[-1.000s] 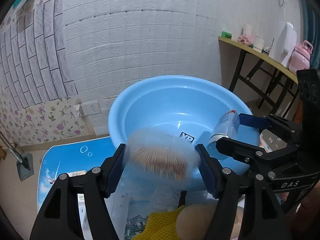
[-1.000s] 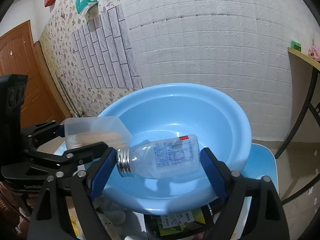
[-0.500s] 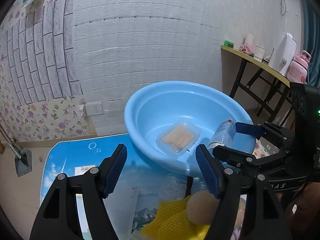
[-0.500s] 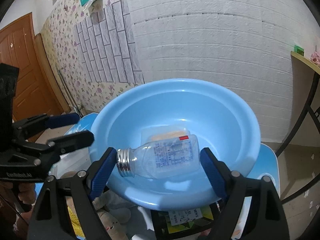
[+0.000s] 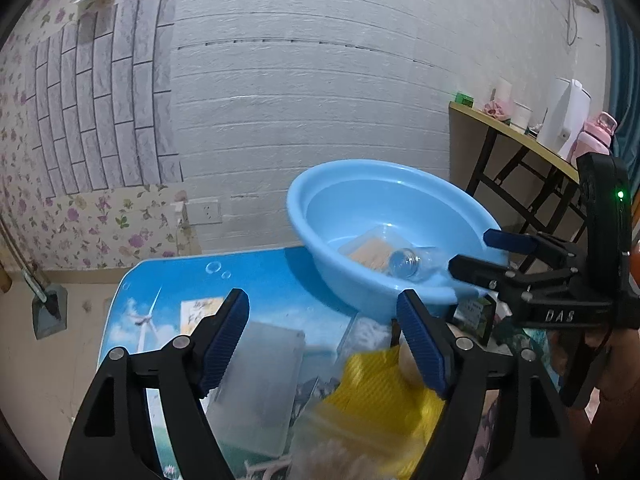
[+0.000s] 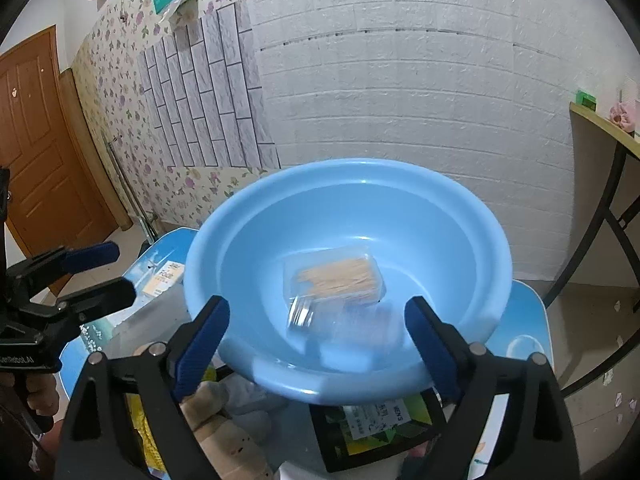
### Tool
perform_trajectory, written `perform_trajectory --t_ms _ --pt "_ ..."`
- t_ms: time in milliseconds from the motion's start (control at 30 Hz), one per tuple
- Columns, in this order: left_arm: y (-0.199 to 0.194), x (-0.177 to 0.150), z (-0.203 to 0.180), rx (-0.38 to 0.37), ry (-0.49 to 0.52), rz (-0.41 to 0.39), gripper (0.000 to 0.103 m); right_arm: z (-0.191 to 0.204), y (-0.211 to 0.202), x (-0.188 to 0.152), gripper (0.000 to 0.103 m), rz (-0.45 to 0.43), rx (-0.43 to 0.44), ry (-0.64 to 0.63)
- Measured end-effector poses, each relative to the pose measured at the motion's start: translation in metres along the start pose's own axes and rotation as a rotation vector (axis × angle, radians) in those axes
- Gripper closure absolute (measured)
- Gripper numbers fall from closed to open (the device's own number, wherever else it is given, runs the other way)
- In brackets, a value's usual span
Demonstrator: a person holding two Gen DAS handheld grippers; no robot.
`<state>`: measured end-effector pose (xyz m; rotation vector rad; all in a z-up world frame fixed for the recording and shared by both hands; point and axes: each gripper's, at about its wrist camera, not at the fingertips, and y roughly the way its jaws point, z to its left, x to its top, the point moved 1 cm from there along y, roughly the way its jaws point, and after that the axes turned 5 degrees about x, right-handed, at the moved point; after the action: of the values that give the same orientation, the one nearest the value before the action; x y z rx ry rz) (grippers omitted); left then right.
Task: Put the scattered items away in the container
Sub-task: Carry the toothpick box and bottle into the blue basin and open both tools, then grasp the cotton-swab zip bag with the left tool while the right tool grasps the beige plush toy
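A blue basin stands on the blue table; it also shows in the left wrist view. Inside lie a clear box of toothpicks and a clear bottle, blurred with motion; both also show in the left wrist view, the box and the bottle. My right gripper is open and empty above the basin's near rim. My left gripper is open and empty over the table left of the basin, above a clear flat lid and a yellow mesh bag.
A black packet with green print, a beige toy and a grey cloth lie in front of the basin. A side table with bottles stands right. The brick wall is behind.
My left gripper let go of the toothpick box into the basin and drew back. My right gripper has just opened and the bottle has dropped into the basin.
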<state>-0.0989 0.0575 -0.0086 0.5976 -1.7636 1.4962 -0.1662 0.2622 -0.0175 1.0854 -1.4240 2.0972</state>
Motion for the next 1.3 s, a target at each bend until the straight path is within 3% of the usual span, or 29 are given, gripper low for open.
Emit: perform_trajectory --t_ms 333,433,600,733,1033,1300 --pt "-0.024 -0.030 0.016 0.010 -0.024 -0.010 0.023 -0.004 -0.033 -0.019 0.012 -0.049 -0.027 0.051" --pt "-0.029 -0.039 0.020 0.011 -0.036 -0.010 0.023 -0.006 -0.045 -0.025 0.012 -0.073 0.007 0.073" --pt "-0.042 -0.054 0.023 0.007 -0.028 -0.019 0.023 -0.005 -0.055 -0.034 0.013 -0.058 -0.003 0.080" --pt "-0.049 -0.063 0.021 -0.007 -0.012 -0.019 0.023 0.000 -0.063 -0.047 0.014 -0.043 0.038 0.077" --pt "-0.047 -0.094 0.011 -0.027 0.045 0.037 0.023 0.016 -0.068 -0.077 0.014 -0.020 0.033 -0.006" --pt "-0.041 -0.104 0.015 -0.016 0.030 0.072 0.023 0.020 -0.059 -0.093 0.014 0.036 0.056 -0.010"
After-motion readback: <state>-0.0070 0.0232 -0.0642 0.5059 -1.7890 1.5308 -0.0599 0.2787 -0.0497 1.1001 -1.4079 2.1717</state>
